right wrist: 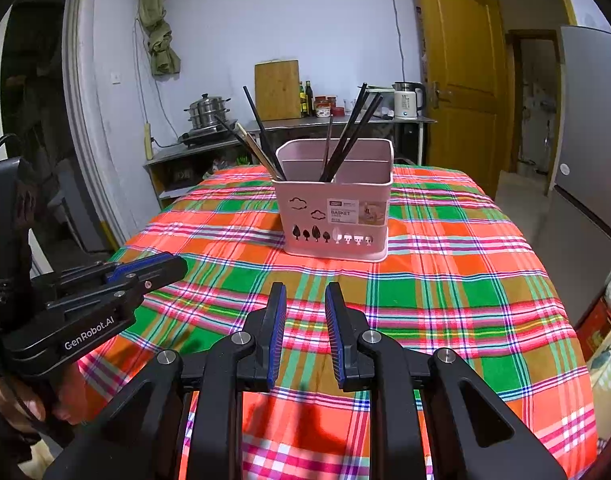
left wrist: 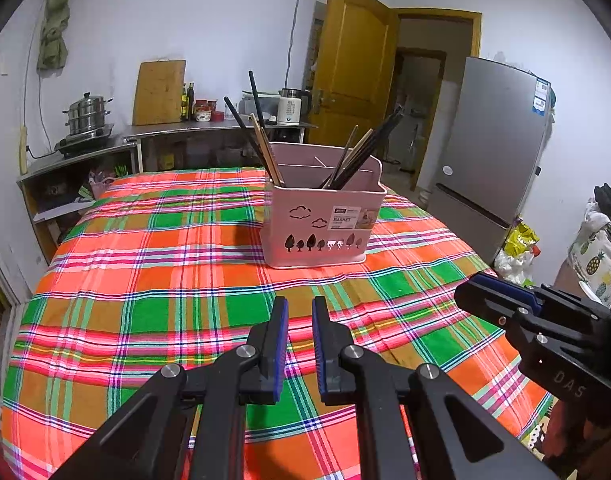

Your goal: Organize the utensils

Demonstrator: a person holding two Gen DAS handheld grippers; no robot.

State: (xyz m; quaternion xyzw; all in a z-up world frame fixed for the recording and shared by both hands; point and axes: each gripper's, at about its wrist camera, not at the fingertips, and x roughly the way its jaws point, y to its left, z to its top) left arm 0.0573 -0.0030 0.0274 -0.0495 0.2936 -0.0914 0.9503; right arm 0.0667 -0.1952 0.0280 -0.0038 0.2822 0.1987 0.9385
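A pink utensil basket point(left wrist: 321, 224) stands on the plaid tablecloth at the table's far middle; it also shows in the right wrist view point(right wrist: 337, 216). Several black and wooden chopsticks point(left wrist: 265, 148) lean upright in its compartments, also seen in the right wrist view point(right wrist: 345, 136). My left gripper point(left wrist: 299, 304) is open and empty, hovering over the cloth in front of the basket. My right gripper point(right wrist: 305, 292) is open and empty, also in front of the basket. Each gripper appears in the other's view: the right gripper point(left wrist: 493, 296) at the right edge, the left gripper point(right wrist: 153, 272) at the left edge.
The plaid-covered table point(left wrist: 145, 280) fills the foreground. Behind it is a steel counter with a steamer pot point(left wrist: 87, 114), cutting board point(left wrist: 159, 92), bottles and kettle point(left wrist: 291, 106). A fridge point(left wrist: 493, 152) and an open wooden door point(left wrist: 353, 64) stand at right.
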